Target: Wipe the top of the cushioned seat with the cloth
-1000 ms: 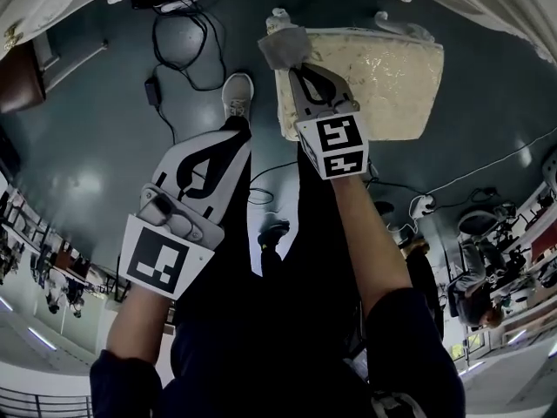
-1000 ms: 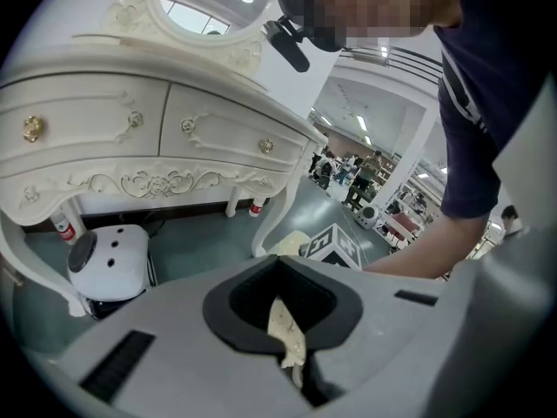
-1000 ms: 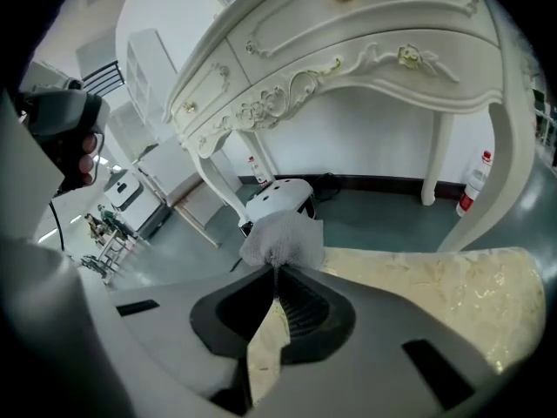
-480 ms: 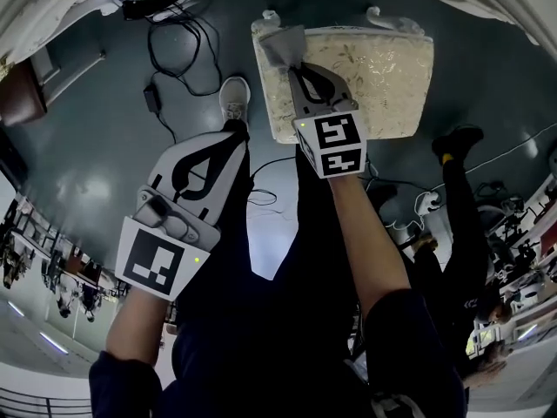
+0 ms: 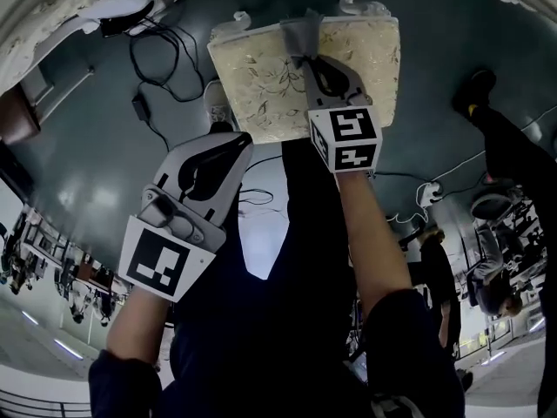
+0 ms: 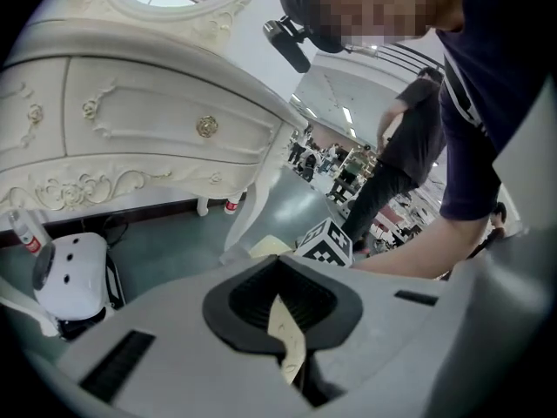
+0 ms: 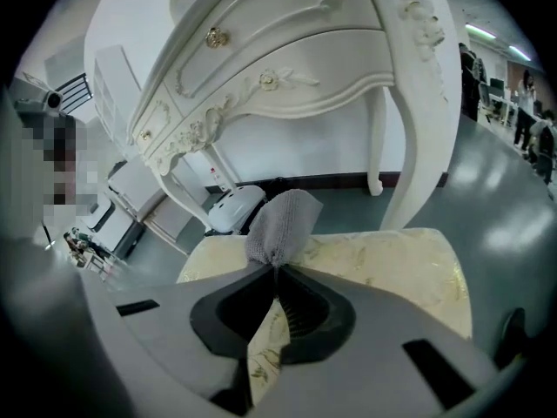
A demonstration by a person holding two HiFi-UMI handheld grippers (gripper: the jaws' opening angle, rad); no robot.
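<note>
Now R gripper (image 5: 306, 57) is clamped on the grey cloth (image 5: 300, 35), which sits on the cushioned seat (image 5: 252, 85) top, mid far edge. L gripper (image 5: 233, 142) hangs by the seat's near-left corner, jaws closed w/ nothing between.

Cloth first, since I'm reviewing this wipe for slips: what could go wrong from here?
1. The right hand-held gripper pinches only a bunched end of the cloth, so it might pull free under drag.
2. The cloth sits near the far edge of the seat; a longer stroke could run off it.
3. Loose cables lie on the floor close to where the person stands, a possible snag.
</note>
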